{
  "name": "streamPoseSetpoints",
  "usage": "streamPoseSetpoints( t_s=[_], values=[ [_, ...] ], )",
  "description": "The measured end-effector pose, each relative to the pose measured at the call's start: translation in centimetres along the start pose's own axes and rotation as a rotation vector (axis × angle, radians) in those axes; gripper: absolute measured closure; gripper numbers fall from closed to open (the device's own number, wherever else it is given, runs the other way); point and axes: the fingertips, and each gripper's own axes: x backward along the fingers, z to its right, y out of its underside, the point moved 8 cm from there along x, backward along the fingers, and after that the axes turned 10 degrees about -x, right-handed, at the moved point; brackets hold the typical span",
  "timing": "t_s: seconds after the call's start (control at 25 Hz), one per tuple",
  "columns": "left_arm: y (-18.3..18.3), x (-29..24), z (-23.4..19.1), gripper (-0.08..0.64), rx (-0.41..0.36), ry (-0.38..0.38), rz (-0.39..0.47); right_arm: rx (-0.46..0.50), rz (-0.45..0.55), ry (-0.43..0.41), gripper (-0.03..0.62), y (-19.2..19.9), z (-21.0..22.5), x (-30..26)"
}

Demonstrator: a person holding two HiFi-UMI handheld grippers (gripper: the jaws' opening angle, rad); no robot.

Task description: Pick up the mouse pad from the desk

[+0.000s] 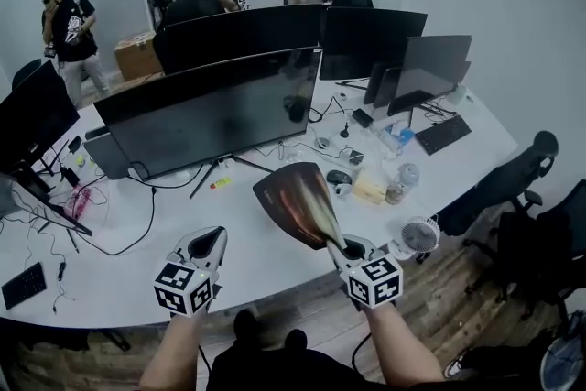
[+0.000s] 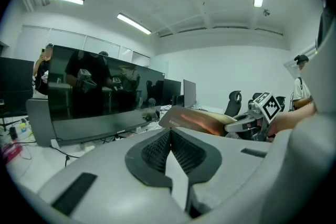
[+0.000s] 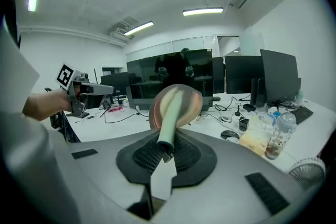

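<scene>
Above the white surface (image 1: 261, 256), held the curled mouse pad (image 1: 298, 201) clamped by 1 edge in the jaws of the right gripper (image 1: 341, 244), with the jaws of the left gripper (image 1: 209, 243) together and empty alongside.

Long white fluorescent ceiling tubes (image 2: 133, 24) give you cool, even light, and the wide white desk (image 1: 128, 279) carries only faint, soft shadows. The glossy black curved monitor (image 2: 94, 97) mirrors the room. A pale sheen runs along the curled brown mouse pad (image 3: 176, 107). Both gripper views bend strongly towards their dark round edges, and the nearest foreground looks soft. Your head view is dimmer and bluish.
</scene>
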Motion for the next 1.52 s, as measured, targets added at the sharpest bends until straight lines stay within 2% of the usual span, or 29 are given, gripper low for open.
streamPoseSetpoints(
  t_s=[0.2, 0.4, 1.04, 1.52],
  values=[
    [-0.8, 0.8, 2.5, 0.551, 0.005, -0.035, 0.010, -0.003, 0.029, -0.027, 0.561, -0.2, 1.2, 2.6],
    [-1.6, 1.5, 3.0, 0.551, 0.001, -0.063, 0.024, -0.014, 0.068, -0.031, 0.561, -0.9, 2.1, 3.8],
    [-1.9, 2.5, -2.4, 0.551, -0.012, -0.059, 0.039, -0.042, 0.175, -0.024, 0.561, -3.7, -1.0, 3.9],
    [-2.7, 3.1, -4.1, 0.551, -0.034, -0.027, 0.064, -0.053, 0.264, -0.030, 0.561, -4.6, -3.4, 4.9]
  ],
)
